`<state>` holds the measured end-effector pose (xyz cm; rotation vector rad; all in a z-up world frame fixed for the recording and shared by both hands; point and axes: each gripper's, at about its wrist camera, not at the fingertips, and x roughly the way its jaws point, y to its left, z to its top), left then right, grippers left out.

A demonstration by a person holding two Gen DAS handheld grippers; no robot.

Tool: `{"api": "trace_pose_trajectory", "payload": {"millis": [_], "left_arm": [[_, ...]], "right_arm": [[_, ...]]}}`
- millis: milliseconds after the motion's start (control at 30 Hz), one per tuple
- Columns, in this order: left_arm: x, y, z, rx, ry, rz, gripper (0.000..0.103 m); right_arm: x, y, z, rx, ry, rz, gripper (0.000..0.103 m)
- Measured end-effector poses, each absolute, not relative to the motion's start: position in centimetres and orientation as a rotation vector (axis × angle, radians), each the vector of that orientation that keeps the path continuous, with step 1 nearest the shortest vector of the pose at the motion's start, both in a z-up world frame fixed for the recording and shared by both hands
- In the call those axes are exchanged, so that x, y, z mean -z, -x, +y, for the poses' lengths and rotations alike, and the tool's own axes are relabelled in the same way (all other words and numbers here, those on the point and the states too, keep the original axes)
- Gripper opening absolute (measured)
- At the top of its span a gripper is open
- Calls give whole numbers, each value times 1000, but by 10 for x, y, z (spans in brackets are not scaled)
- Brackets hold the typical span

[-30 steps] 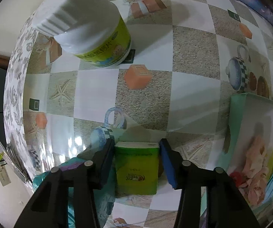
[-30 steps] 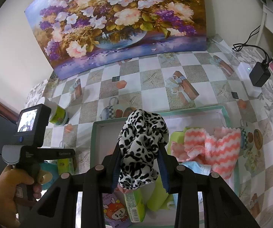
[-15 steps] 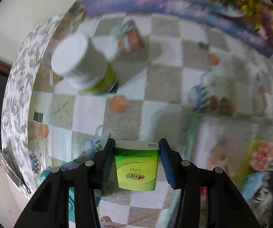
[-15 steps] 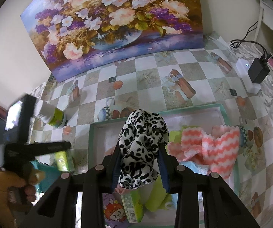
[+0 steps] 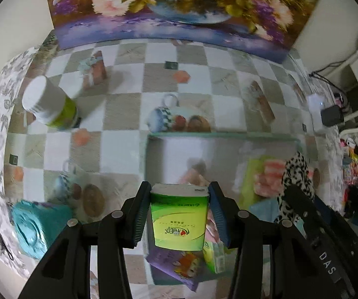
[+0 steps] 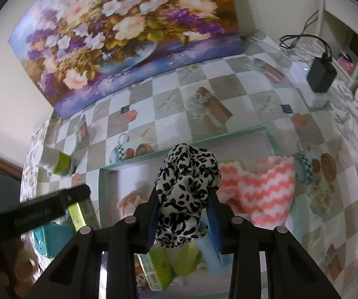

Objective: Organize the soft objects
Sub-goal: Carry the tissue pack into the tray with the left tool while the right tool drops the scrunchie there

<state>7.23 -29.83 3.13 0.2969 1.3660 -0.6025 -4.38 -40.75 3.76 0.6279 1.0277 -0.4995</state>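
Observation:
My left gripper (image 5: pixel 179 211) is shut on a green tissue pack (image 5: pixel 179 219) and holds it above the near left part of the teal-rimmed tray (image 5: pixel 223 134). My right gripper (image 6: pixel 184 209) is shut on a black-and-white leopard cloth (image 6: pixel 186 189) above the same tray (image 6: pixel 139 162). That cloth also shows at the right of the left wrist view (image 5: pixel 295 186). In the tray lie a pink-and-white zigzag towel (image 6: pixel 261 189), a peach cloth (image 6: pixel 131 196), a purple cartoon pack (image 5: pixel 176 266) and green packs (image 6: pixel 159 269).
A white bottle with a green label (image 5: pixel 49 107) stands at the left on the checked tablecloth. A teal pack (image 5: pixel 32 226) lies left of the tray. A flower painting (image 6: pixel 119 32) leans on the back wall. A black charger (image 6: pixel 321 74) sits at the far right.
My left gripper has lifted the green tissue pack off the table and swung right, over the tray. My right gripper has stayed over the tray with the leopard cloth.

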Motion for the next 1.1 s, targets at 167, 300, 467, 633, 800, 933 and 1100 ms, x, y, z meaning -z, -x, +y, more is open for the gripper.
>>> {"api": "trace_pose_trajectory", "payload": {"millis": [167,300,467,633,800,933,1100], "left_arm": [[-25,-56,-288,617,-231,1384,49],[-21,-44,-274,601,-191,1380,49],[-8,-38,-263,587,-155,1394,49],[5,-44,-257,573,-117,1429,49],[10,-47,-255,572,-78,1461,49],[13,-46,-252,569,-44,1493,50],[11,-46,-246,567,0,1511,50]], "right_arm": [[-40,52,-401,487,-608,1039,37],[-42,54,-387,453,-576,1048,38],[-31,52,-376,420,-562,1092,38],[-9,45,-373,406,-571,1170,39],[-2,44,-375,424,-563,1202,40],[-5,44,-374,439,-549,1204,46],[-11,46,-375,469,-537,1198,55]]}}
